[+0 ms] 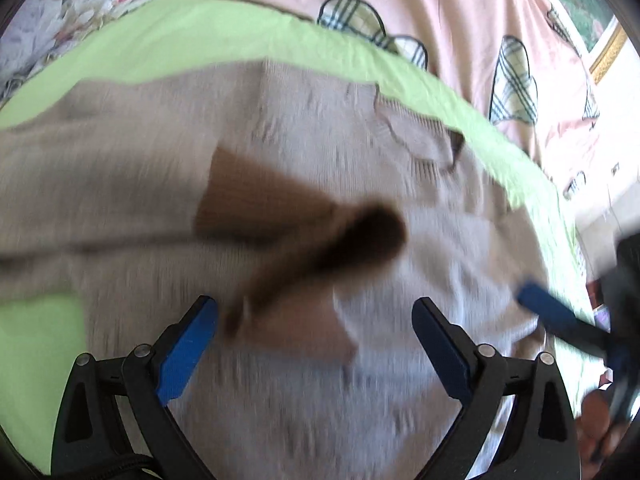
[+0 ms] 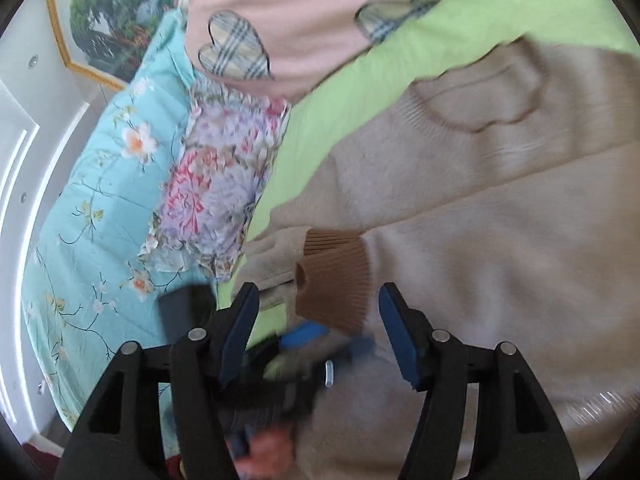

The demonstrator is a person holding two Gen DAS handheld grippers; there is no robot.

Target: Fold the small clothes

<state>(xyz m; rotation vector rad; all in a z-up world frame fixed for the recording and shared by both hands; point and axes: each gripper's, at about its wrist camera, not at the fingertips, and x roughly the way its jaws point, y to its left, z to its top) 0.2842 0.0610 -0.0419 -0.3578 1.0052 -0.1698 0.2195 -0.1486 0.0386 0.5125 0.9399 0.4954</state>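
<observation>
The left gripper [image 1: 314,320] is wide open, with nothing between its blue fingers [image 1: 188,354]. Just past them lies a brown ribbed cuff [image 1: 264,196] at the end of a sleeve. The picture is blurry there, so I cannot tell if the cuff touches a finger. The cuff rests on top of a beige knit sweater [image 1: 160,168]. The sweater is spread out flat on a light green sheet [image 1: 180,36]. Its round neck hole [image 1: 420,132] sits farther away, near the green edge. Off to the right, a blue finger of the right gripper [image 1: 560,316] hangs over the sweater.

From the right wrist view, the right gripper [image 2: 318,328] is wide open too and holds nothing. The left gripper shows as a blur low down, right under it. Behind the sweater there is a pink blanket with plaid hearts [image 2: 236,48], a flowery cloth [image 2: 216,184] and a light blue quilt [image 2: 100,184].
</observation>
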